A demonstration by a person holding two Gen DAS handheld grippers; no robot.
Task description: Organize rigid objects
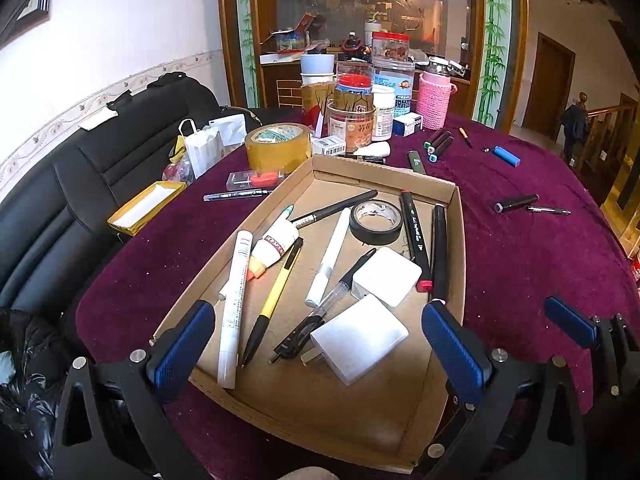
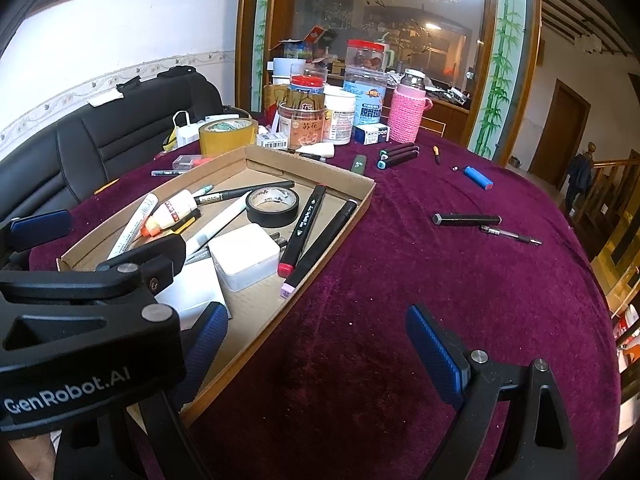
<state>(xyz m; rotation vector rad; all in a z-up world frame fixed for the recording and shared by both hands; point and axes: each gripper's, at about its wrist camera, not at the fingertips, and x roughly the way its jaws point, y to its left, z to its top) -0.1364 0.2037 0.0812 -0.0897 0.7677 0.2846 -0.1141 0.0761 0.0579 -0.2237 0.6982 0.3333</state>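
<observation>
My left gripper [image 1: 318,344] hangs over the cardboard tray [image 1: 458,240], fingers spread wide, holding nothing. My right gripper [image 2: 316,354] is spread too, over the purple counter [image 2: 440,300]. 2 white chargers [image 1: 386,276] lie in the tray with pens.

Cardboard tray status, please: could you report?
Left gripper open, empty. Right gripper open, empty. Cardboard tray part filled; black marker on cloth. Nothing blocking.
</observation>
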